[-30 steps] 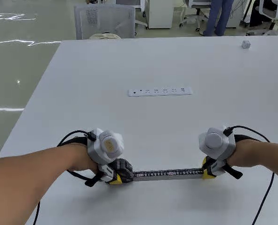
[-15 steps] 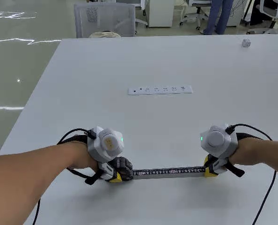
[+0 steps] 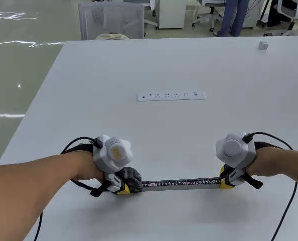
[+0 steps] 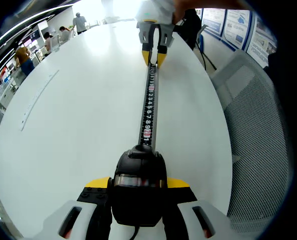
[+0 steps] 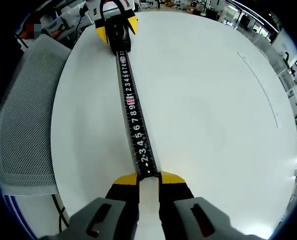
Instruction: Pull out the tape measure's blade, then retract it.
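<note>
A black tape measure case (image 4: 138, 185) rests on the white table (image 3: 154, 65) near its front edge, with my left gripper (image 4: 138, 184) shut on it. Its numbered blade (image 3: 181, 183) runs rightward across the tabletop. My right gripper (image 5: 148, 177) is shut on the blade's end (image 5: 147, 171). In the head view the left gripper (image 3: 120, 187) and the case (image 3: 131, 179) sit at lower left, the right gripper (image 3: 226, 183) at lower right. The blade (image 4: 149, 107) lies flat and straight, and from the right gripper view it (image 5: 133, 115) leads back to the case (image 5: 117, 30).
A white power strip (image 3: 171, 96) lies mid-table beyond the blade. A small grey object (image 3: 263, 45) sits at the far right of the table. A mesh chair (image 3: 111, 21) stands behind the far edge. Cables (image 3: 284, 206) trail from both grippers.
My right gripper has moved a little further right with the blade's end, so slightly more blade is out. The left gripper and the case have stayed put.
</note>
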